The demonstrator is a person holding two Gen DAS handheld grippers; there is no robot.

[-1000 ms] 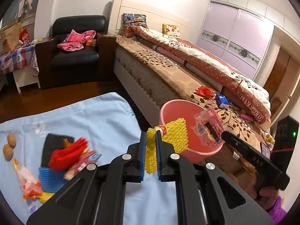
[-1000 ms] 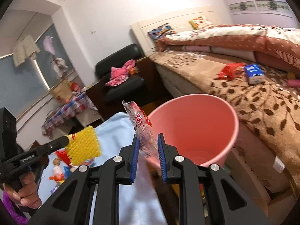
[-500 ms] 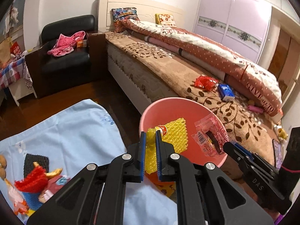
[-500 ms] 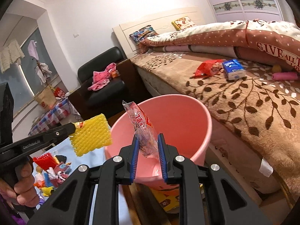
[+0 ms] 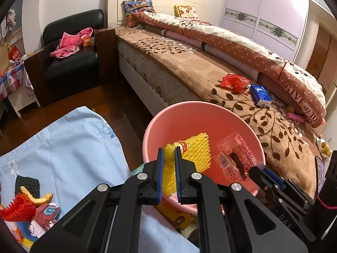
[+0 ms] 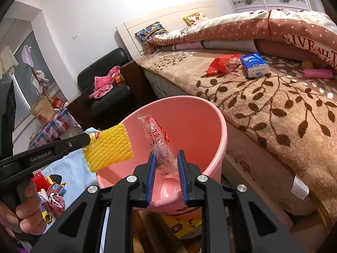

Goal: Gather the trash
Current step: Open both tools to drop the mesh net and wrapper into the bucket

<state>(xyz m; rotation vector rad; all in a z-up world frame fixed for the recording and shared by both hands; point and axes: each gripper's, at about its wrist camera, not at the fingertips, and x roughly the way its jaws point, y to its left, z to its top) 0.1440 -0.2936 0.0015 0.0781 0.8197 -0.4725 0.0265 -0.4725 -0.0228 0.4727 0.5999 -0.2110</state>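
Right, both claws sit over the pink bin. Left claw is nearly closed, pinching yellow foam netting above the bin's mouth. Right claw is narrowly parted with a clear snack wrapper between its pads, also over the bin. I'd release only once both pieces hang inside the rim, since light plastic drifts. Beside the bin: blue cloth with more scraps, wood floor, bed carrying a red wrapper.
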